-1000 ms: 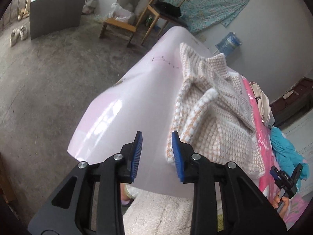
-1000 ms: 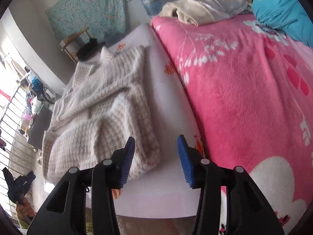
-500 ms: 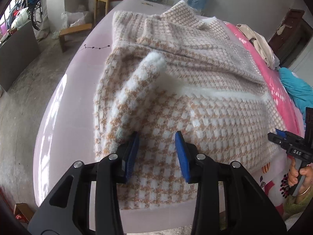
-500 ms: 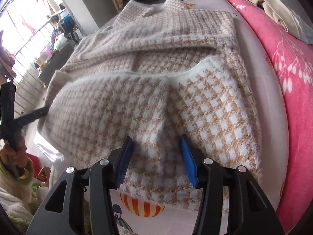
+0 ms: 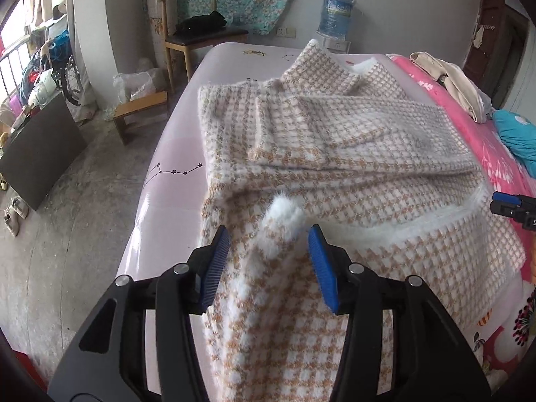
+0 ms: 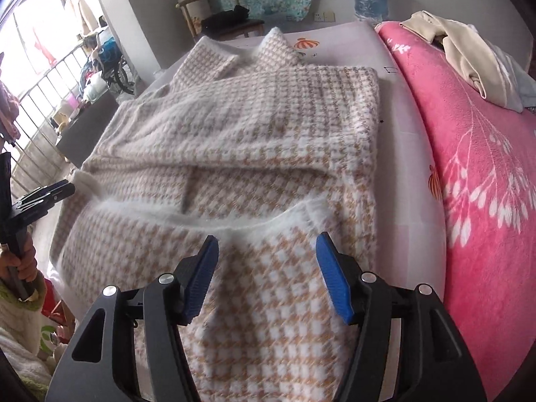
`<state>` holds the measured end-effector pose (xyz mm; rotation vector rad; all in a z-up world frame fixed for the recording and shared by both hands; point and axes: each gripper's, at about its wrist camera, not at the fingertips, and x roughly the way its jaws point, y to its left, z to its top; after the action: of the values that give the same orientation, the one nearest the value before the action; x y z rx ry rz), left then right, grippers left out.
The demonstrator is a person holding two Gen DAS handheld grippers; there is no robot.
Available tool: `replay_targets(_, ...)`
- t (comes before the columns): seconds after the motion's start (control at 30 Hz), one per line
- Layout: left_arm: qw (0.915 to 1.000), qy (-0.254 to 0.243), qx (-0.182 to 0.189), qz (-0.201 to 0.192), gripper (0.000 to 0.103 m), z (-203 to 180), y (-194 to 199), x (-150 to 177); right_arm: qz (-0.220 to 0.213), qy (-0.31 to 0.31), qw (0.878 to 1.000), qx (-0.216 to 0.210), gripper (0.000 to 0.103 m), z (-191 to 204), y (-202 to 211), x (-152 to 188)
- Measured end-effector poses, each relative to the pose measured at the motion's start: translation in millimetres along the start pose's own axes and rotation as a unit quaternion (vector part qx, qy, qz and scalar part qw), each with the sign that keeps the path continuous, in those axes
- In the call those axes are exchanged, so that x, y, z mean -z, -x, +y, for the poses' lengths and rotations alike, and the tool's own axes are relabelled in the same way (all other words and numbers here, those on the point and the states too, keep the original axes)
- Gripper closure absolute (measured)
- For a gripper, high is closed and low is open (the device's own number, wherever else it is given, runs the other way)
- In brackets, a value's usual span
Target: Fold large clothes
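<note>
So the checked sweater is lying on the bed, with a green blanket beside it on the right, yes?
Not quite. The blanket beside the checked sweater is pink with a white floral print, not green; the right wrist view shows it plainly. The sweater does lie on the bed, on a pale sheet.

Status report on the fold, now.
Left gripper and right gripper: jaws opening, sweater hem between them, unpinched. Sweater folded on bed. Nothing in the way.

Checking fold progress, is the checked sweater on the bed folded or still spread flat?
Partly folded: the checked sweater has a sleeve laid across its body and its white-trimmed hem turned up over the lower part.
</note>
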<state>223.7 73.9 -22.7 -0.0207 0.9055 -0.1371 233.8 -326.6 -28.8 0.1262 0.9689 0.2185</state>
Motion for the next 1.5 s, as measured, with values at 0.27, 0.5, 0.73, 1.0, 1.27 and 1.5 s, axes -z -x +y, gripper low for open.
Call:
replay_targets(0.27,0.9995,-0.002,0.022,0.022,0.060,4.0,-16.1,-0.2,0.032,-0.020,0.999,-0.030,0.044,-24.6,-25.6,-15.4)
replay_targets(0.5,0.9974,0.013,0.051,0.049,0.061,11.6,-29.4,4.9,0.058,-0.043,0.995,-0.069,0.044,-35.7,-37.6,-17.5)
replay_targets(0.73,0.9981,0.006,0.041,0.046,0.060,10.6,-31.7,9.3,0.075,-0.028,0.995,-0.067,0.059,-27.5,-29.5,0.6)
replay_targets(1.0,0.9991,-0.042,0.001,0.008,0.095,-13.5,-14.6,6.9,0.038,-0.002,0.999,-0.023,0.095,-10.6,-13.1,4.4)
replay_targets(1.27,0.9952,-0.049,-0.033,-0.078,0.095,-16.1,17.2,-32.6,-0.062,0.036,0.997,0.025,0.096,4.8,31.5,-37.7)
replay_targets(1.5,0.9955,-0.058,-0.049,-0.056,0.095,-15.4,-29.0,-37.0,-0.048,0.035,0.996,0.063,0.096,-2.6,-11.5,-47.4)
